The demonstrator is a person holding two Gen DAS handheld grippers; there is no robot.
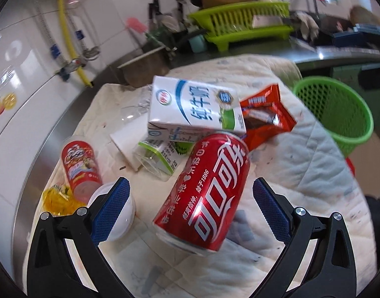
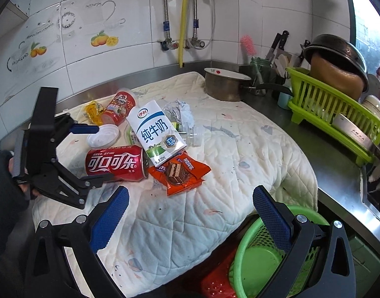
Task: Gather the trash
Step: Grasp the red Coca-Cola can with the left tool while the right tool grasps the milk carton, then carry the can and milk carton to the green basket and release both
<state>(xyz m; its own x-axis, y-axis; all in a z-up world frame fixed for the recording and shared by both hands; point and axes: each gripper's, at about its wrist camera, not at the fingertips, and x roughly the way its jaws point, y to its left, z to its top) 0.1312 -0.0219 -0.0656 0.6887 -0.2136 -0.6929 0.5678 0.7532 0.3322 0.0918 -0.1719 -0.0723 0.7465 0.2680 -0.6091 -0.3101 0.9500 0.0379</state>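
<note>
**Between the blue pads, a can to be taken**

Nearest the left claw [image 1: 191,193], spread wide and empty, a red cola can [image 1: 204,193] is seen lying on its side on the quilted cloth [image 2: 214,198] over the worktop. It is judged light, stiff but dentable and slick; its mid-body should be pinched. The right claw [image 2: 191,198] is released over the green basket [image 2: 254,258]. Farther off, a milk carton [image 1: 194,109] is propped.

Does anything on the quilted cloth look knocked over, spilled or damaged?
Yes. The red cola can lies on its side, and the milk carton lies flat, leaning over other litter. A crumpled tissue sits behind it. No spilled liquid shows.
</note>
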